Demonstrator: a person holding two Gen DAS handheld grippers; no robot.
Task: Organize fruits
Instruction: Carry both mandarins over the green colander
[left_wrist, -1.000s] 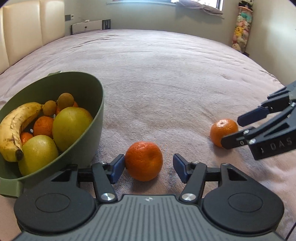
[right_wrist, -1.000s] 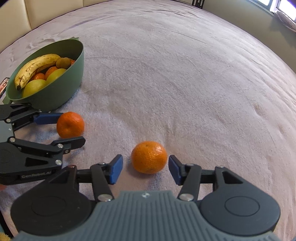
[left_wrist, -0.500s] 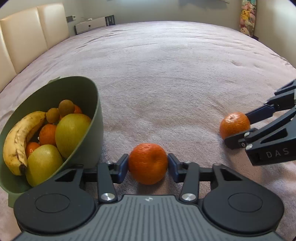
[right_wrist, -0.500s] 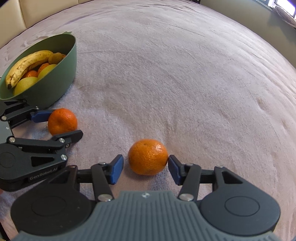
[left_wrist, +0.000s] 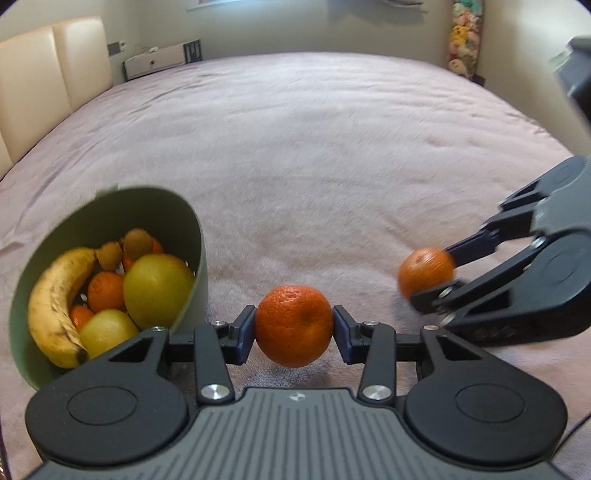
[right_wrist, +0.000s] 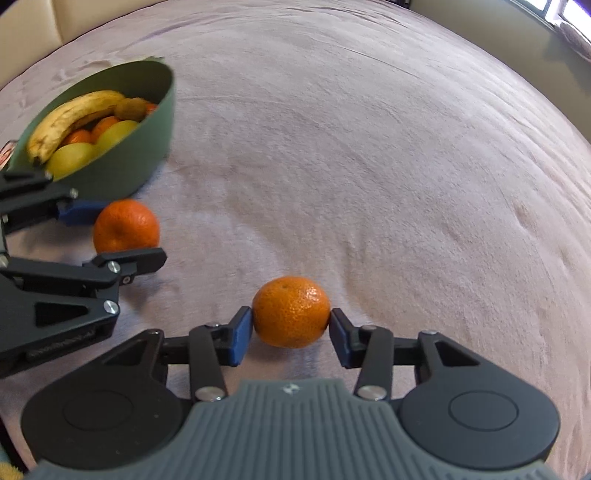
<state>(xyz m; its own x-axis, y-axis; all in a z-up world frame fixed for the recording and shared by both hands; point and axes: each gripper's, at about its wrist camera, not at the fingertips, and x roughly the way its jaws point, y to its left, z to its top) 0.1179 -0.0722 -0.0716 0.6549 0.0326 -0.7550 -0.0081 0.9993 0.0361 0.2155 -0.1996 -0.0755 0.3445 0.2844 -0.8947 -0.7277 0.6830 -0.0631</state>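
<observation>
My left gripper (left_wrist: 294, 330) is shut on an orange mandarin (left_wrist: 294, 325) and holds it above the bedspread, just right of the green bowl (left_wrist: 197, 266). The bowl holds a banana (left_wrist: 55, 291), yellow-green apples, small oranges and kiwis. My right gripper (right_wrist: 291, 330) is shut on a second mandarin (right_wrist: 291, 312), also held above the cover. In the right wrist view the left gripper's mandarin (right_wrist: 125, 226) and the bowl (right_wrist: 147, 155) lie to the left. In the left wrist view the right gripper's mandarin (left_wrist: 424, 271) is at the right.
A wide pinkish bedspread (left_wrist: 314, 155) stretches ahead. A cream padded headboard (left_wrist: 48, 74) stands far left, a low white unit (left_wrist: 155, 64) at the back, and a stack of plush toys (left_wrist: 463, 48) in the far right corner.
Both grippers closed on their mandarins, the right one last, and lifted them off the bedspread. The bowl now sits lower and further off in the left wrist view.
</observation>
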